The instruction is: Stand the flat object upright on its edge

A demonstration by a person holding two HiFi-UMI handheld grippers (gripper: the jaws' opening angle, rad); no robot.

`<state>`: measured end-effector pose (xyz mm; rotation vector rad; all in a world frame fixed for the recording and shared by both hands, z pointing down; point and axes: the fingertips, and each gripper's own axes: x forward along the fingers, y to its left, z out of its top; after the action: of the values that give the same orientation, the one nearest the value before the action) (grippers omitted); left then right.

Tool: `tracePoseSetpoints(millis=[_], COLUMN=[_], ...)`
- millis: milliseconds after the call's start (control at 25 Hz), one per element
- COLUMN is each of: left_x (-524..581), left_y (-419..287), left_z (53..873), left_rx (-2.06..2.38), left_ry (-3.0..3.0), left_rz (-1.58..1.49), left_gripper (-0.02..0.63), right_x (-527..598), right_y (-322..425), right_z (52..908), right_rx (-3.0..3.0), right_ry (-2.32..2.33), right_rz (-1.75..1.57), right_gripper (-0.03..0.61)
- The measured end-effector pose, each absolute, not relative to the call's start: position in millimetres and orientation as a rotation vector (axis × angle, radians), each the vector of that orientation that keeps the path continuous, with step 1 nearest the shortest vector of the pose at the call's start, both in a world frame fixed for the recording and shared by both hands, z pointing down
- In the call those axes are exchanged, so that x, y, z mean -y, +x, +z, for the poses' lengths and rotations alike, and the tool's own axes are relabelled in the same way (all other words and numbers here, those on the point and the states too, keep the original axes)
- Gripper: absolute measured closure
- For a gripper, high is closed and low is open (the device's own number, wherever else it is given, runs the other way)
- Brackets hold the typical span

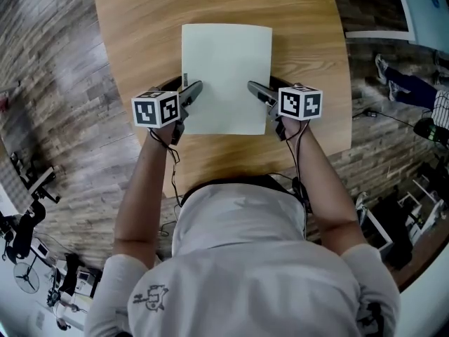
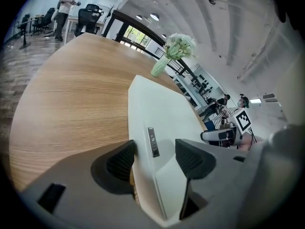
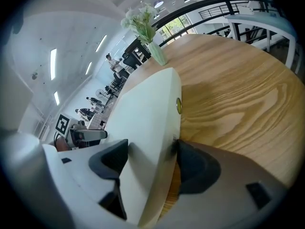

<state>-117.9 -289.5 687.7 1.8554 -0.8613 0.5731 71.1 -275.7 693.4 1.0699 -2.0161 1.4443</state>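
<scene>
A flat, pale white slab (image 1: 226,76) lies face up on the round wooden table (image 1: 140,20). My left gripper (image 1: 191,90) stands at its left edge near the front corner, and my right gripper (image 1: 256,90) stands at its right edge. In the left gripper view the jaws (image 2: 155,157) straddle the slab's edge (image 2: 157,109), which bears a small dark slot. One pad sits against the side and the other hangs over the top face. The right gripper (image 3: 150,159) straddles the opposite edge (image 3: 147,109) the same way, beside a small gold button. Neither grips.
A vase of white flowers (image 2: 174,51) stands at the table's far side, also seen in the right gripper view as the vase (image 3: 143,25). The table's front edge runs just below my hands (image 1: 231,167). People and office chairs are far off on the wood floor.
</scene>
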Motion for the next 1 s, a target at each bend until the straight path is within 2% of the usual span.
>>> tracePoseSetpoints(millis=[1000], left_x=[247], left_y=[-115], left_z=[631], left_rx=[0.968], left_ry=[1.902], left_rz=[0.54], left_gripper=[0.356], right_x=[253], right_y=[68], right_z=[634], right_rx=[2.15], right_ry=[0.956], right_rz=[1.246], right_gripper=[0.255])
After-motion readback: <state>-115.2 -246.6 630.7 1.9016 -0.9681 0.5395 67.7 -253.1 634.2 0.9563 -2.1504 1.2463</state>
